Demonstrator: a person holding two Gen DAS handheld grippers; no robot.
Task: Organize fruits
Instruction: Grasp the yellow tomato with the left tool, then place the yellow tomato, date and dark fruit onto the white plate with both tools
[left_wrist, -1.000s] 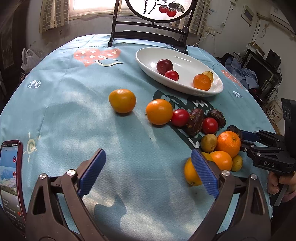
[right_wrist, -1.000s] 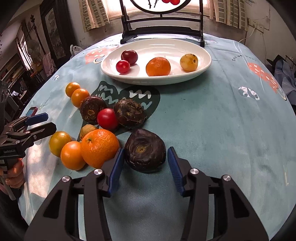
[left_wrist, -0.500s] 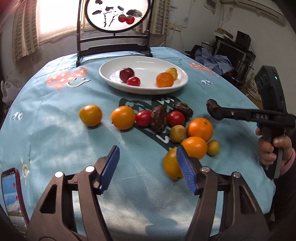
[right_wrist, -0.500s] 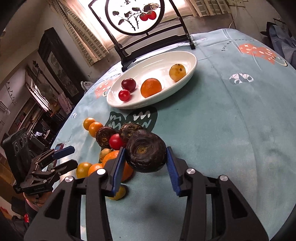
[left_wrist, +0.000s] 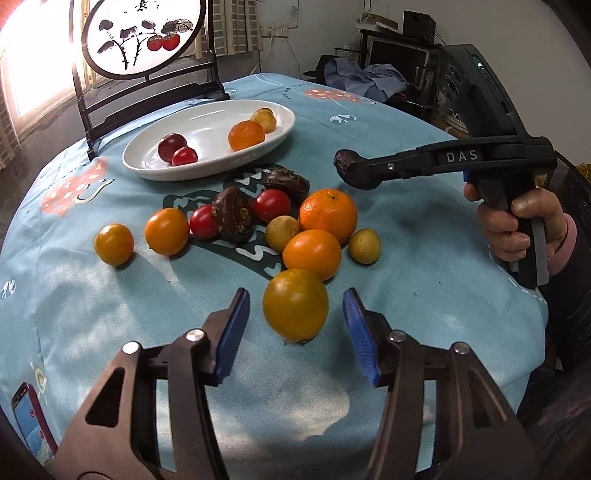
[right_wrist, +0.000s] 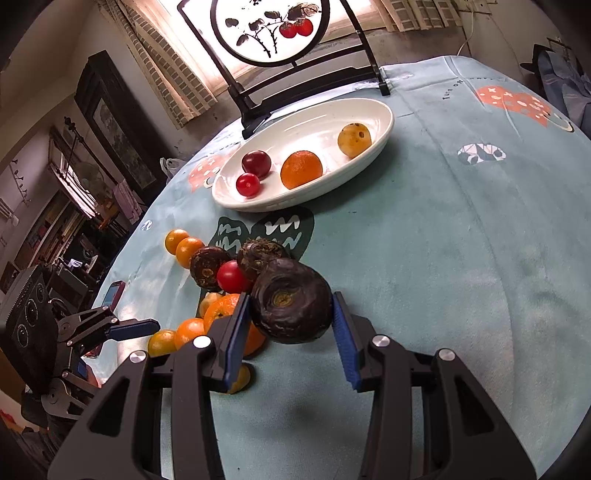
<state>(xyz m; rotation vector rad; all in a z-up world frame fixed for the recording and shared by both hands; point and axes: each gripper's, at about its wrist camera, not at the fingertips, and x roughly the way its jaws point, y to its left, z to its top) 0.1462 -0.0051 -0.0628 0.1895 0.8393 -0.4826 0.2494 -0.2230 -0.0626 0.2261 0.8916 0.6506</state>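
The dark fruit (right_wrist: 291, 301), pinched in the right fingers (right_wrist: 342, 334), is best carried level to the plate (right_wrist: 373, 140), while the left fingers (left_wrist: 232, 328), spread, are closed squarely on the orange (left_wrist: 295, 309).

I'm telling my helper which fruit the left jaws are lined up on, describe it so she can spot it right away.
Start at the white oval dish on the blue tablecloth, then come toward the near edge past the heap of loose fruit. The yellow-orange citrus sits at the heap's near end, between the open left gripper jaws, untouched. It is duller and greener-tinged than the brighter orange just behind it.
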